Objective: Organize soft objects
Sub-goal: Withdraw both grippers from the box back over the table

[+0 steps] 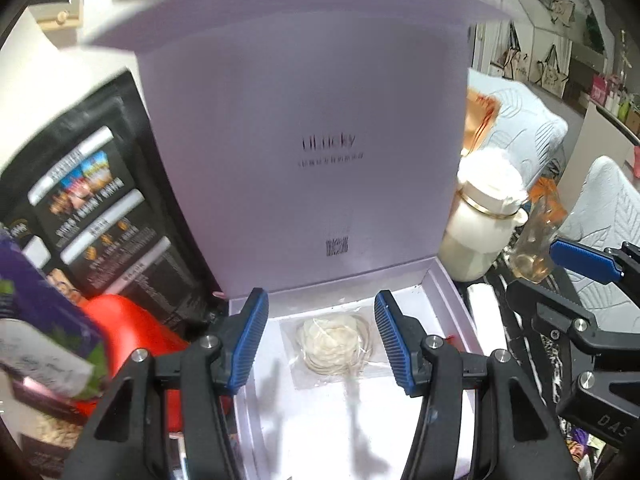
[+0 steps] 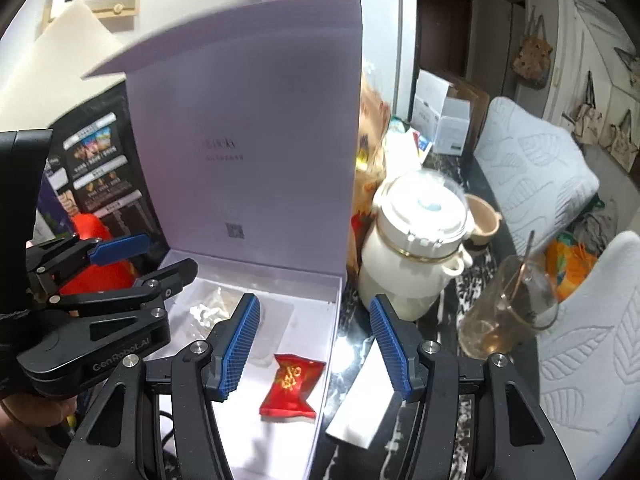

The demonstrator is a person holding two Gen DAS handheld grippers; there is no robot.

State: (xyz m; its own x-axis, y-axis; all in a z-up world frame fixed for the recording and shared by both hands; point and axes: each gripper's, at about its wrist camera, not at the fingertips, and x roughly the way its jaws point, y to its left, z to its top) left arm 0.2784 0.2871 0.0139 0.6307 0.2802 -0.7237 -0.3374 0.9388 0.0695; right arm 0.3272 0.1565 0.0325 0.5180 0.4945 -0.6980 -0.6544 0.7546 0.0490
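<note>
The lilac box stands open, lid upright at twelve o'clock. On its white floor lie a clear pouch of pale cord and a red sachet toward five o'clock. A white pot sits at the box's three o'clock, a glass beyond. Left gripper and right gripper both hover released, fingers apart, nothing between them.

Pretty bright indoor light, kinda cool and flat. Heavy fisheye warp with dark vignette corners. The lid edge and left side look motion-smeared, and soft shadows fall inside the box.
</note>
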